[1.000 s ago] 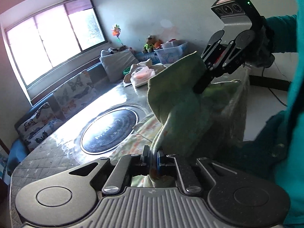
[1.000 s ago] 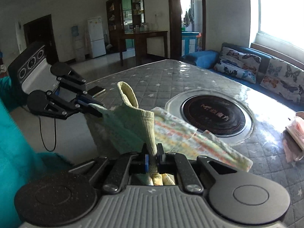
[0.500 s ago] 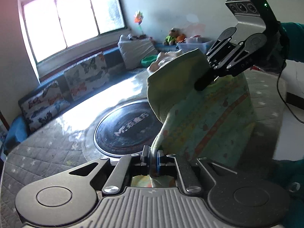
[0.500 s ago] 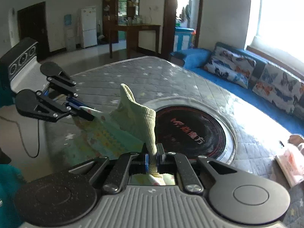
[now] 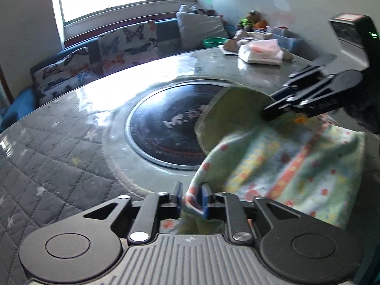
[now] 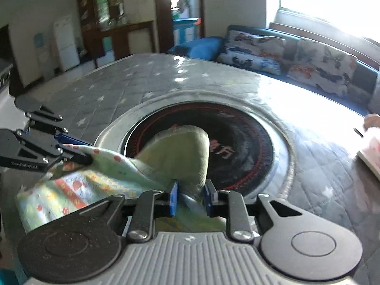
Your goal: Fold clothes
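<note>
1. Left gripper [image 5: 192, 198]: fingers [image 5: 205, 199] parting, narrow gap; the garment [image 5: 285, 163] edge lies between the blue pads, touching only the right pad.
2. Right gripper [image 6: 191, 198]: fingers [image 6: 173, 198] parting likewise; the garment's green ribbed cuff [image 6: 180, 152] stands loose between them, pads not pressing it.
3. Garment: pale green, printed with coloured dots and bands, stretched between the 2 grippers, low over the tabletop [image 5: 59, 156].
4. Cuff overlaps the near rim of the round black inset [image 6: 237, 147] in the tabletop.
5. Tabletop cover: grey, quilted, with stars.
6. Far end: a folded pile [image 5: 260, 52]. Butterfly cushions [image 6: 315, 64] on the sofa beyond.
</note>
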The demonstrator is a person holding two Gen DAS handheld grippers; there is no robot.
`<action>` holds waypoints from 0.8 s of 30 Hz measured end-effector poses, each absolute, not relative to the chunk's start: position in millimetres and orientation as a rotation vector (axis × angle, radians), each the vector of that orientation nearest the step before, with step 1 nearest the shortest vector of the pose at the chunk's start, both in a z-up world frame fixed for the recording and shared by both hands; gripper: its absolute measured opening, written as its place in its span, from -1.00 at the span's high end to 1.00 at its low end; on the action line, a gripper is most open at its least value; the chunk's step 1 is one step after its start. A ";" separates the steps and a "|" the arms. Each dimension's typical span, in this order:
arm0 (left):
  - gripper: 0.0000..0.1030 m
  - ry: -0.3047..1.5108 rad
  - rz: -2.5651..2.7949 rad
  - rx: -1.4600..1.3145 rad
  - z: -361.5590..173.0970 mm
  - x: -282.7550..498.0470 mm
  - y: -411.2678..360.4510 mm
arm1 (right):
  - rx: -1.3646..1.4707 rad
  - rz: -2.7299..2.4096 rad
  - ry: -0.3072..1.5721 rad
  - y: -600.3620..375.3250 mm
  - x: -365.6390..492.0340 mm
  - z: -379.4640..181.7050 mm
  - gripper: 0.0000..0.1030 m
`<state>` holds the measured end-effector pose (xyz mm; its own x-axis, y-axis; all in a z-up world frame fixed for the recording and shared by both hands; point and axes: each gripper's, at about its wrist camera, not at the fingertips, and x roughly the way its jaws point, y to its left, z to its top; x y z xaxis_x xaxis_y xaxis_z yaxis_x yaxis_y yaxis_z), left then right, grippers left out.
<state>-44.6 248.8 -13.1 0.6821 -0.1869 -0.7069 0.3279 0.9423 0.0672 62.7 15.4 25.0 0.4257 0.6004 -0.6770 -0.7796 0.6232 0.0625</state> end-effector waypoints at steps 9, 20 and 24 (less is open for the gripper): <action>0.43 0.787 -0.230 0.144 -17.1 -25.8 259.9 | -0.287 0.843 0.724 -22.0 31.4 35.2 0.57; 0.32 0.780 -0.157 0.127 -6.7 -28.6 264.3 | -0.223 0.765 0.716 -41.2 29.1 34.0 0.62; 0.33 0.745 -0.135 0.106 4.2 -30.9 263.3 | -0.211 0.796 0.693 -23.2 32.7 39.7 0.62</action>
